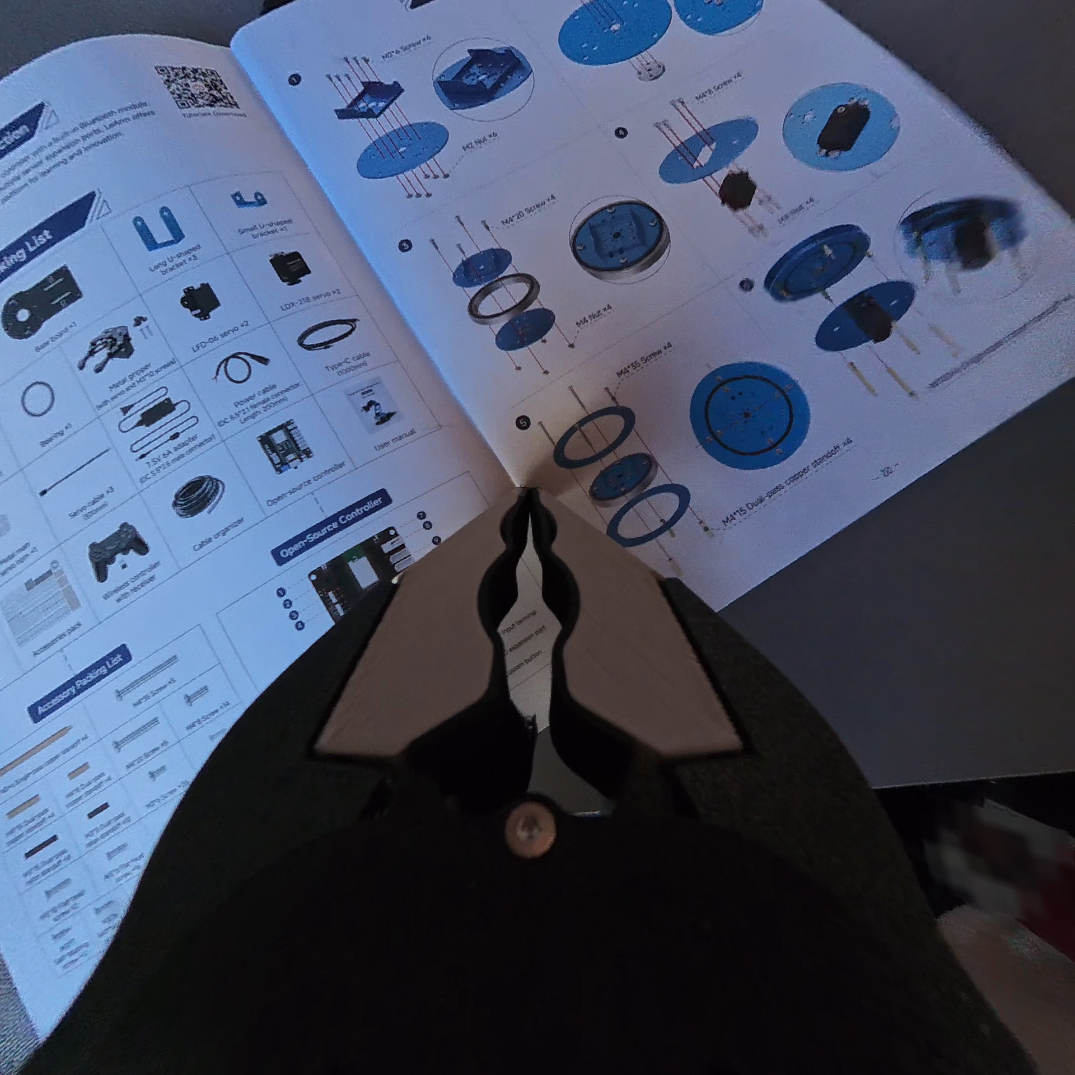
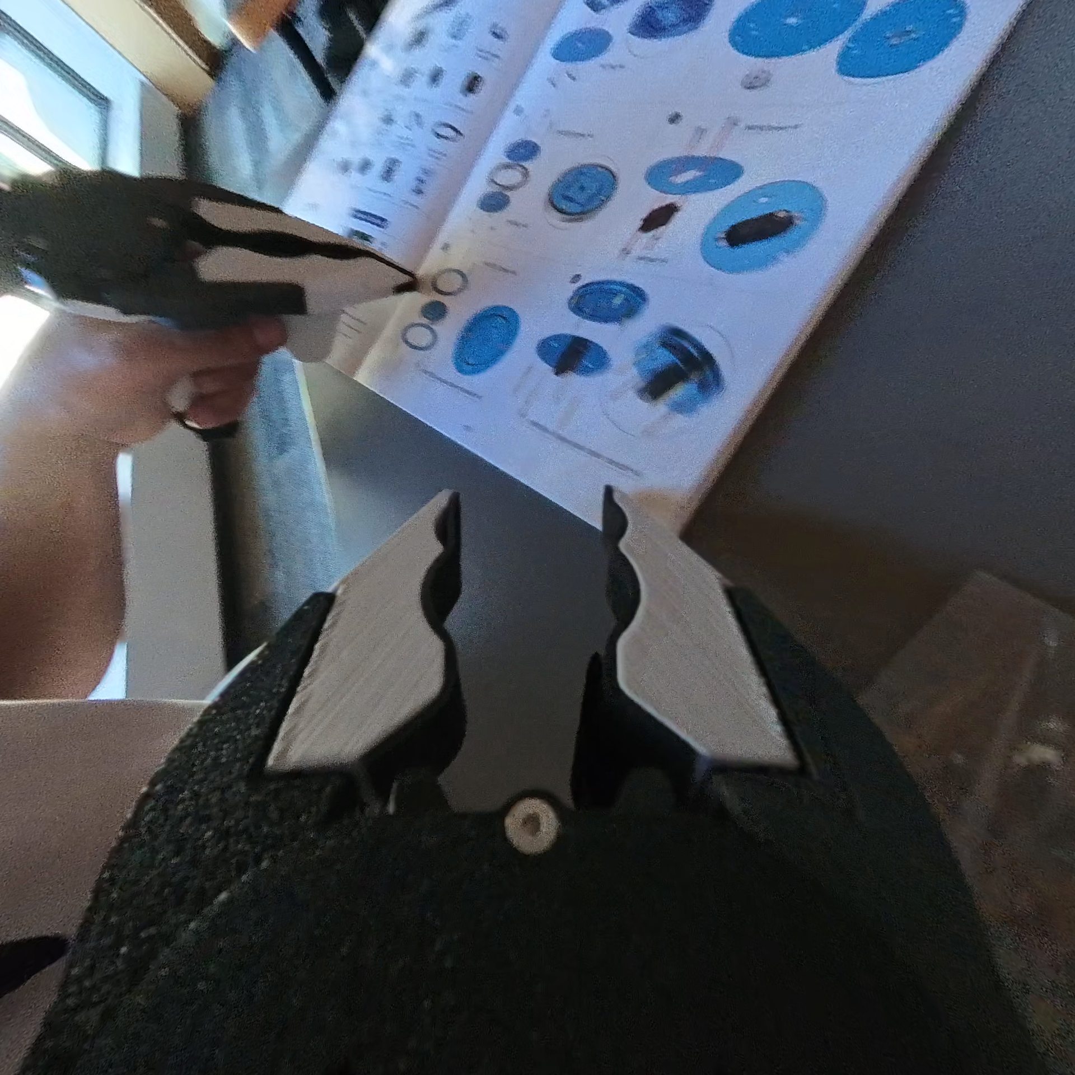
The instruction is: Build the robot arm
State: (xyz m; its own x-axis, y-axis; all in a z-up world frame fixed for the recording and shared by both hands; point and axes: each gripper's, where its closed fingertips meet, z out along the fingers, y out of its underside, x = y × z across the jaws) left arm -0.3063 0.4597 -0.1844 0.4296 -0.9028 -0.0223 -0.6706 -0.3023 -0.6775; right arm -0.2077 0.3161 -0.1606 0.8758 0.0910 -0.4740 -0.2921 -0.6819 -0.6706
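Observation:
An open instruction booklet (image 1: 582,262) with blue part diagrams lies on a dark grey table (image 1: 872,640). My left gripper (image 1: 528,494) is shut, and its tips rest on the booklet's centre crease near the lower edge. Nothing shows between its pads. The right wrist view shows the same gripper (image 2: 401,282) shut, with its point on the crease of the booklet (image 2: 611,262). My right gripper (image 2: 529,494) is open and empty above the table (image 2: 512,582). Its right fingertip (image 2: 611,500) is close to the near corner of the booklet's right page.
A person's hand (image 2: 174,372) holds the left gripper at the left of the right wrist view. A bright window (image 2: 35,116) is at the far left. A brown floor (image 2: 960,727) shows past the table edge at the lower right.

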